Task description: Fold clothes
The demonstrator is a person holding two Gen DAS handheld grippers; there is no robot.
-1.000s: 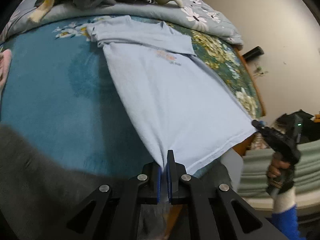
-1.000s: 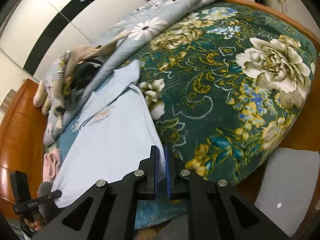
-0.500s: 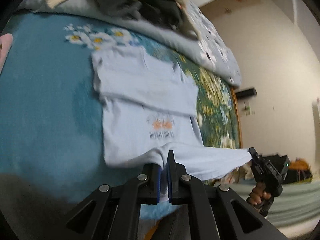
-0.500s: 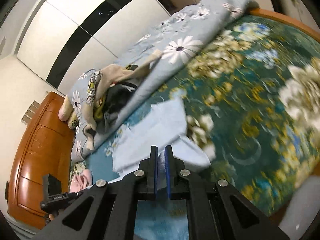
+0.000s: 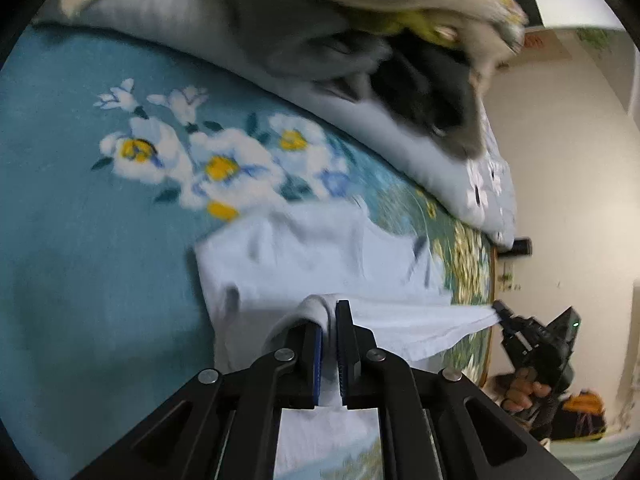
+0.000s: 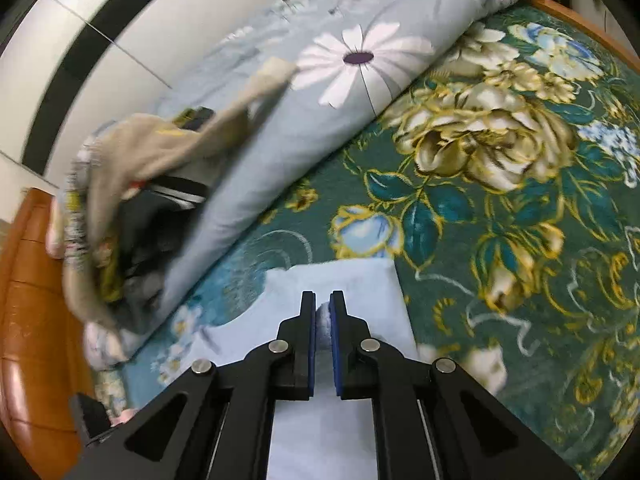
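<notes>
A pale blue T-shirt (image 5: pixel 312 256) lies on the floral bedspread (image 5: pixel 80 200). Its hem is lifted and carried over the upper part. My left gripper (image 5: pixel 329 312) is shut on one hem corner. My right gripper (image 6: pixel 322 300) is shut on the other corner; it also shows in the left wrist view (image 5: pixel 500 314) at the right, with the hem stretched taut between the two. The shirt shows in the right wrist view (image 6: pixel 352 280) just beyond the fingertips.
A rolled grey-blue daisy duvet (image 6: pixel 320 92) lies along the far side with a heap of loose clothes (image 6: pixel 132 184) on it. The wooden bed frame (image 6: pixel 28 320) shows at the left. The heap also looms close in the left wrist view (image 5: pixel 360 40).
Both grippers have carried the shirt's hem from the bed's near edge up over the shirt toward the collar end, folding it. The duvet and clothes heap are now much closer.
</notes>
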